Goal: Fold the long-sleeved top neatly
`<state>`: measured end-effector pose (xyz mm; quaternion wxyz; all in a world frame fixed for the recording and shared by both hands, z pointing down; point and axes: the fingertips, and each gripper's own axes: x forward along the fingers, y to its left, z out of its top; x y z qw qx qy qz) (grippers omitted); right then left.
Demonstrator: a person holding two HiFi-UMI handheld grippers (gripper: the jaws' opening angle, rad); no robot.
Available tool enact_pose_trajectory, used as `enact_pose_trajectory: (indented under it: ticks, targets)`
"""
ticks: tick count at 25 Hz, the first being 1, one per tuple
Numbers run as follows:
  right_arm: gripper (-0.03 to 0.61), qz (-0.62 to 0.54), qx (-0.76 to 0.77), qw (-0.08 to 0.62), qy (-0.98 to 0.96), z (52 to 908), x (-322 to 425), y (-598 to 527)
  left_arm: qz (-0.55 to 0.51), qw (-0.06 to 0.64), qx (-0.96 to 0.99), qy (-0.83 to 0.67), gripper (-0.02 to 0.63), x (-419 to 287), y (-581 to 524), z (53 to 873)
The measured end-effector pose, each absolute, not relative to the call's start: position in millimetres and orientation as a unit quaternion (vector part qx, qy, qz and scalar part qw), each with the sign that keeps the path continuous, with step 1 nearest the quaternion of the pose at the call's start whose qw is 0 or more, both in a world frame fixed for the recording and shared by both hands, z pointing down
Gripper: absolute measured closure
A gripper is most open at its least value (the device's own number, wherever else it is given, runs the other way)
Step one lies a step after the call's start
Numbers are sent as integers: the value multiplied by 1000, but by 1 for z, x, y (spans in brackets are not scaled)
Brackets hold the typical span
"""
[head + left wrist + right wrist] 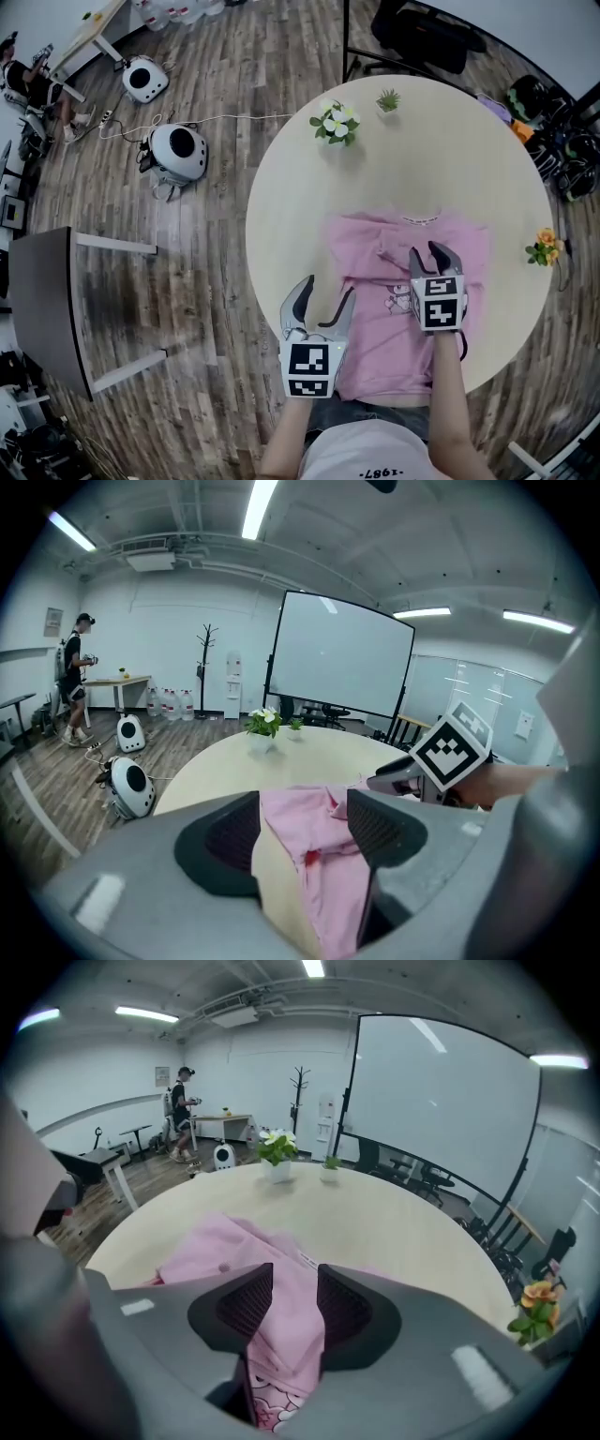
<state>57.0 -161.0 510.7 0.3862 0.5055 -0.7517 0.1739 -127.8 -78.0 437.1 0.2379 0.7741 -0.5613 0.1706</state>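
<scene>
Lying on the near half of the round, pale worktop (422, 150), the pink long-sleeved top (375, 314) has its collar at the far end and its hem at the near rim. Its cloth is rumpled across the chest, where folds are bunched up, and a small cartoon print shows on the front. The right hand-held gripper (428, 253) sits over the middle of the top with its jaws clenched on a raised fold of pink cloth (281, 1326). The left hand-held gripper (328, 289) hangs at the top's left edge, released, with its jaws wide apart above the cloth and bare worktop.
</scene>
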Motion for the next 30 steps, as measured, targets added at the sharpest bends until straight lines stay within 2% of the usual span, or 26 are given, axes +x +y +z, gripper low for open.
enact_pose_trajectory:
  ticks: [3,12,18,21,30]
  targets:
    - [370,157,473,378,-780,502,30,-163,170,238,774,-561,321,-129,-80,437]
    - [368,134,386,447,-795,546,-24,-148,173,249,764,-570,322,-147,-74,444]
    - [475,128,395,465,-782,558,-22,-151,174,257,755,-578,321,-163,-69,451]
    - [509,129,405,458,-781,552,-20,-151,171,257,754,-580,322,-166,-69,450]
    - [520,135,457,418,-773,520,19,-160,166,248,774,-559,321,-141,-82,443]
